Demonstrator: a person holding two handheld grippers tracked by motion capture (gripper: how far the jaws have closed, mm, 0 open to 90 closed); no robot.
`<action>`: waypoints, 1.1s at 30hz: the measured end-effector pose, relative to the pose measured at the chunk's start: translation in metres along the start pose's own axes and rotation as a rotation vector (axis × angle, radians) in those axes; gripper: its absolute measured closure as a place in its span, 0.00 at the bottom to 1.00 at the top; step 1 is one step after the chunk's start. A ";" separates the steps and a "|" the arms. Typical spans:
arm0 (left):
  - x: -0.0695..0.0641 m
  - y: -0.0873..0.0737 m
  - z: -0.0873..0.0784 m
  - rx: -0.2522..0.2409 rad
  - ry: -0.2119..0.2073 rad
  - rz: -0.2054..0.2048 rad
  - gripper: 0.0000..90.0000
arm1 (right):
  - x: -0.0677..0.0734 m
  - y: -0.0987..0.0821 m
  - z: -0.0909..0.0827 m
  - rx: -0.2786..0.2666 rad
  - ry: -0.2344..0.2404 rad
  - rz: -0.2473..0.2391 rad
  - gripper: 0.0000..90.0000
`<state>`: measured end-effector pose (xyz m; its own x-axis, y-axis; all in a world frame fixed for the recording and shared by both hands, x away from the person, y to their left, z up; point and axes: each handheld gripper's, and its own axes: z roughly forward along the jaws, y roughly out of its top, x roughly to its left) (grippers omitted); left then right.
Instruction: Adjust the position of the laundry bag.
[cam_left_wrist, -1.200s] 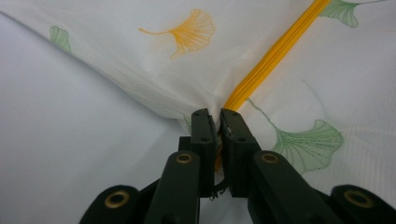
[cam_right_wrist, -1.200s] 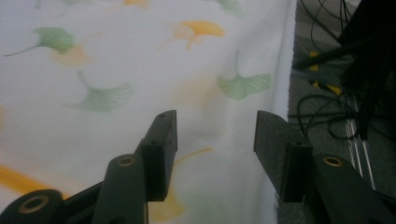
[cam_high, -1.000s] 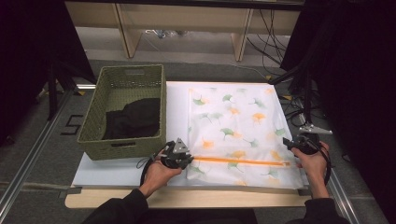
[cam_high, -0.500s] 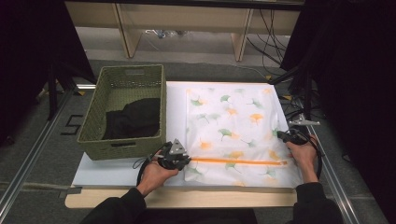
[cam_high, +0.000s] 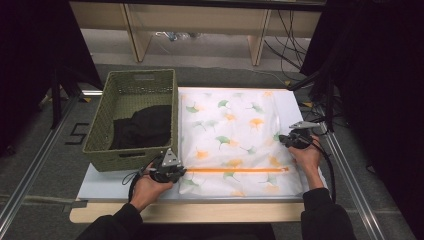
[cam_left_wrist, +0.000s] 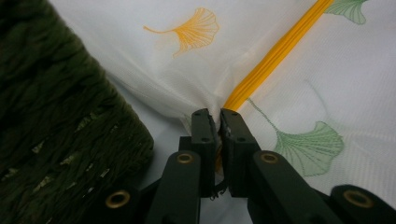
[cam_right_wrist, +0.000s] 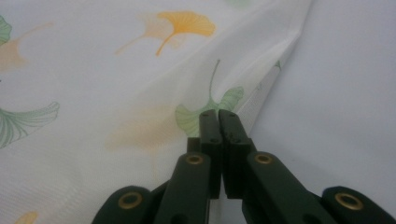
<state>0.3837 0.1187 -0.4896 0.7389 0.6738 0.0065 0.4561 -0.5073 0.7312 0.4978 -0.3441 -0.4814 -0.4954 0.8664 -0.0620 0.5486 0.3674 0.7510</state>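
Mesh laundry bag (cam_high: 235, 135), white with ginkgo-leaf print, lies flat mid-frame in the high view on the white sheet covering the table (cam_high: 125, 212). Orange zipper (cam_high: 235, 170) runs across its near edge, looks closed end to end.

Left gripper (cam_high: 176, 170), lower left of centre, is clamped on the bag fabric right at the zipper's left end; its own view shows the cloth bunched between the pads (cam_left_wrist: 205, 126). Reads as an anchor so the zipper end can't drift.

Right gripper (cam_high: 286, 140), right of frame, has just been closing. Jaws now pinched together at the bag's right edge, beside the green leaf; a thin fold of mesh appears caught between them, hard to confirm. Likely a second hold to tension or lift the bag.

Green woven basket (cam_high: 135, 117), upper left, touching the bag's left side, holds dark clothing (cam_high: 142, 127), probably what goes in the bag.
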 end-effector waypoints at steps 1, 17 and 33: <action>0.000 -0.001 0.000 -0.001 -0.001 0.001 0.94 | 0.001 0.000 -0.001 0.008 -0.003 0.002 1.00; -0.016 0.015 -0.013 -0.068 0.019 -0.023 0.52 | 0.004 -0.001 -0.031 -0.041 0.025 -0.016 0.76; -0.048 0.036 -0.008 -0.144 -0.097 -0.067 0.36 | 0.013 -0.023 -0.072 -0.048 -0.021 0.163 0.40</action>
<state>0.3607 0.0724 -0.4578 0.7569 0.6449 -0.1063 0.4356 -0.3764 0.8177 0.4306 -0.3654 -0.4522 -0.3880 0.9203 0.0494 0.5872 0.2056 0.7829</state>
